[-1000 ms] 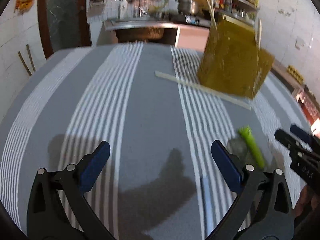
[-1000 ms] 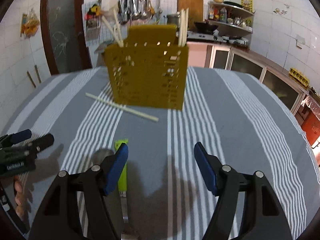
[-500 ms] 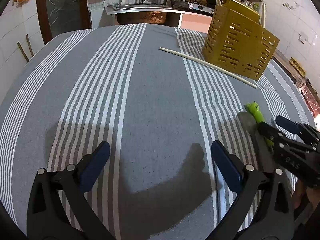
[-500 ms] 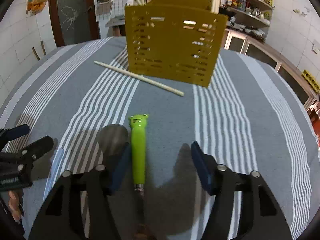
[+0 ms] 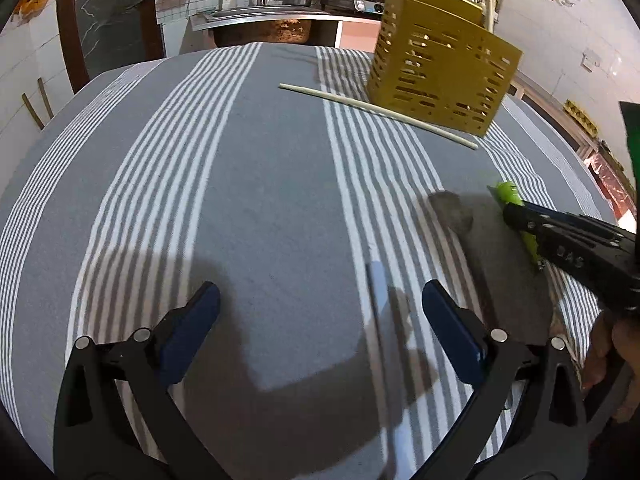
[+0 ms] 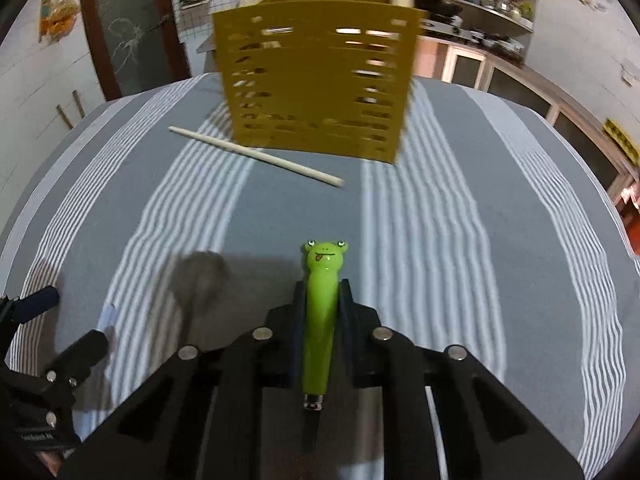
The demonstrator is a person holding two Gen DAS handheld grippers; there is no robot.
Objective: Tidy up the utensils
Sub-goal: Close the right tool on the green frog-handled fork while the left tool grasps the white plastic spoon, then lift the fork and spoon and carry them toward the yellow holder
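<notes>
A green frog-headed utensil handle (image 6: 324, 264) lies between the pads of my right gripper (image 6: 323, 296). Its jaws are closing and the pads press both sides of the handle, low over the striped cloth. The left wrist view shows the same handle tip (image 5: 506, 192) poking out past the right gripper (image 5: 516, 212). My left gripper (image 5: 320, 300) stands open above the cloth, over a pale blue flat utensil (image 5: 378, 280) lying between its fingers. A yellow perforated utensil holder (image 6: 320, 80) stands at the far end with chopsticks in it. One loose chopstick (image 6: 256, 156) lies in front of it.
A grey cloth with white stripes (image 5: 240, 184) covers the table. A kitchen counter with a sink and pots (image 5: 280, 12) runs behind the table, and shelves (image 6: 492, 4) stand at the back right. A person's hand (image 5: 608, 344) holds the right gripper.
The right gripper's jaws went from wide apart to pressed on the green handle, which now sits centred between them. The left gripper dipped a little toward the pale blue utensil.
</notes>
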